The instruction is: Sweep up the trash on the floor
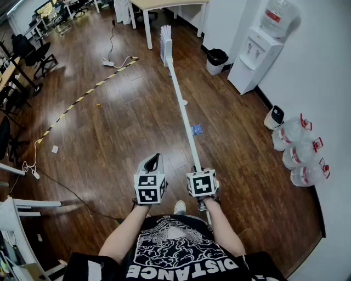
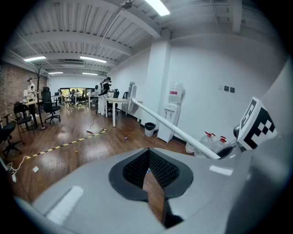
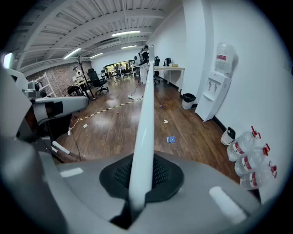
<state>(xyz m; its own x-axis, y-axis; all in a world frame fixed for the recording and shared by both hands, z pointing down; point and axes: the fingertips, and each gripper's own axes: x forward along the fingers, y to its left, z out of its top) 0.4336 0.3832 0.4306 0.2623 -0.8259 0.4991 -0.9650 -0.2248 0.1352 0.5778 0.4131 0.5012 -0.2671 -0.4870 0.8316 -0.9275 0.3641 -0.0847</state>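
Note:
A long white broom pole (image 1: pixel 184 112) runs from my right gripper (image 1: pixel 197 170) out over the wooden floor to its white head (image 1: pixel 165 44) at the far end. The right gripper (image 3: pixel 142 178) is shut on the pole (image 3: pixel 144 119). My left gripper (image 1: pixel 152 162) is held beside it, apart from the pole, and its jaws (image 2: pixel 149 157) stand shut with nothing between them. A blue scrap (image 1: pixel 197 129) lies just right of the pole and a white scrap (image 1: pixel 185 102) farther out. The right gripper view shows both, the blue scrap (image 3: pixel 171 139) and the white scrap (image 3: pixel 165 121).
A water dispenser (image 1: pixel 255 55) and a black bin (image 1: pixel 217 57) stand by the right wall, with several water bottles (image 1: pixel 299 151) nearer. A white table (image 1: pixel 164 5) is at the back. Yellow-black tape (image 1: pixel 82 99), a power strip (image 1: pixel 118 62) and office chairs (image 1: pixel 33 55) lie left.

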